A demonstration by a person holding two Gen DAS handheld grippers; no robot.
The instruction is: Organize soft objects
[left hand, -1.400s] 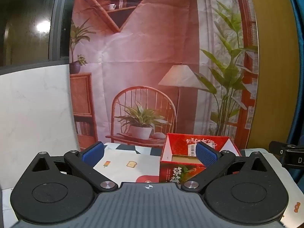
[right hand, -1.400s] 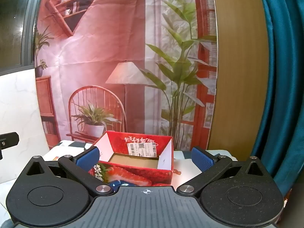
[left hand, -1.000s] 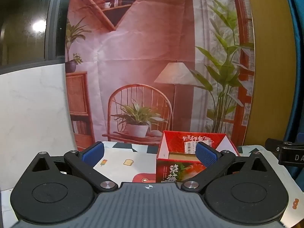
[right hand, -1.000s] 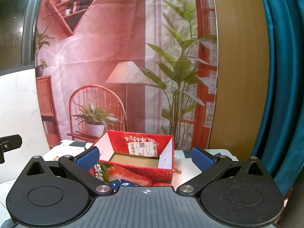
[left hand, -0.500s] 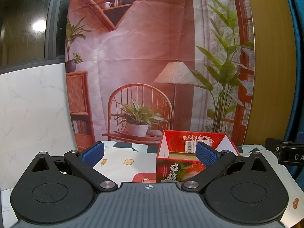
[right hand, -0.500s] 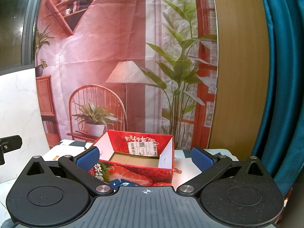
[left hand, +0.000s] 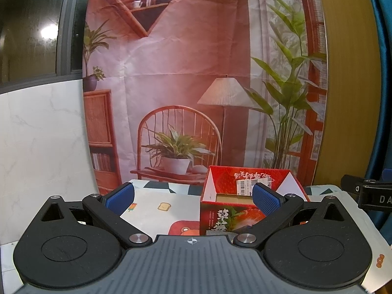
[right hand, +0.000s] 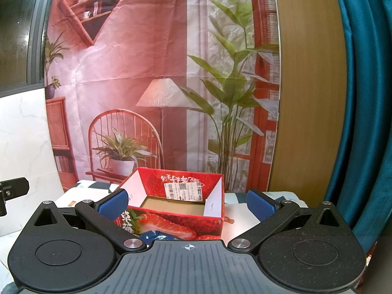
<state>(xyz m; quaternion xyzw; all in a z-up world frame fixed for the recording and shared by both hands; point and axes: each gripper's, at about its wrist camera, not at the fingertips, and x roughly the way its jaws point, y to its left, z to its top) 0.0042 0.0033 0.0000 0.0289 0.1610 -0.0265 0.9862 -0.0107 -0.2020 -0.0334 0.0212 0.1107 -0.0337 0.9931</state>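
While both grippers hang above the near end of the table, the red strawberry box [right hand: 171, 205] stands as the landmark for everything else. It sits upright on the patterned tablecloth [left hand: 156, 198], top flaps spread, and its brown cardboard floor shows bare from the right wrist view. A white barcode label [right hand: 182, 191] is stuck on the inside of the box's far wall.

Left gripper [left hand: 193, 197]: jaws spread wide, nothing between the blue pads [left hand: 120, 197]. It sits to the left of the box and a little nearer than it; the right-hand pad overlaps the box's near right corner in the picture, though whether it touches cannot be told. Just left of the box, the cloth shows a small toast print and part of a red bear print.

Right gripper [right hand: 187, 204]: also wide open, empty, lined up almost square on the box, with the box's open top framed between the two pads.

And the soft thing? A blue, crinkly packet or cloth [right hand: 156, 236] peeks out just in front of the box's near wall, mostly hidden under the right gripper's body, so what it is stays unclear. It lies outside the box.

Behind the box hangs a printed backdrop [right hand: 147, 85] of a chair, lamp and plants; right of it, a wooden panel and a teal curtain [right hand: 362, 98].
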